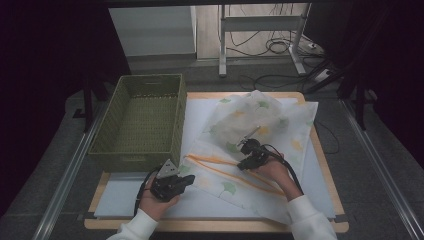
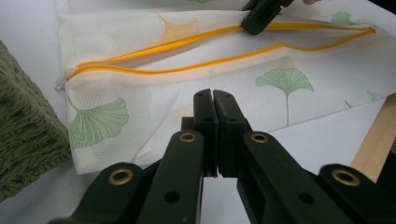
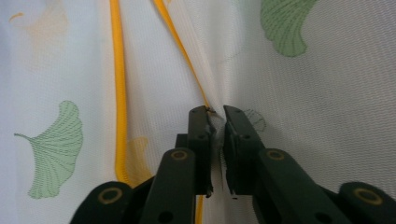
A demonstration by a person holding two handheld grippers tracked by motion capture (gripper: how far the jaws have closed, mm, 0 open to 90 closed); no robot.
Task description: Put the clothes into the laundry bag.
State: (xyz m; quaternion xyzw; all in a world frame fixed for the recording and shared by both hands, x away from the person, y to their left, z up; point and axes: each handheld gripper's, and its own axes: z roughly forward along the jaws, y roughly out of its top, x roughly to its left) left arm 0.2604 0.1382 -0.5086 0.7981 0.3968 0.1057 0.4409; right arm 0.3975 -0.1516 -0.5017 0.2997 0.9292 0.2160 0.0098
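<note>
Table (image 1: 320, 165) with basket (image 1: 142, 120), mesh bag (image 1: 255, 145)

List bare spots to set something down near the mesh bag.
Free: the basket floor; the white mat strip between basket and left gripper; the mat's right edge beside the mesh bag. Crowded: centre, where the right gripper sits at the orange zipper.

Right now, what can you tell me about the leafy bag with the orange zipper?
The mesh bag is white, see-through netting printed with green and yellow ginkgo leaves. Its orange zipper lies open. It lies flat and crumpled on the white board, beside the green basket. The right tongs pinch its cloth near the zipper.
</note>
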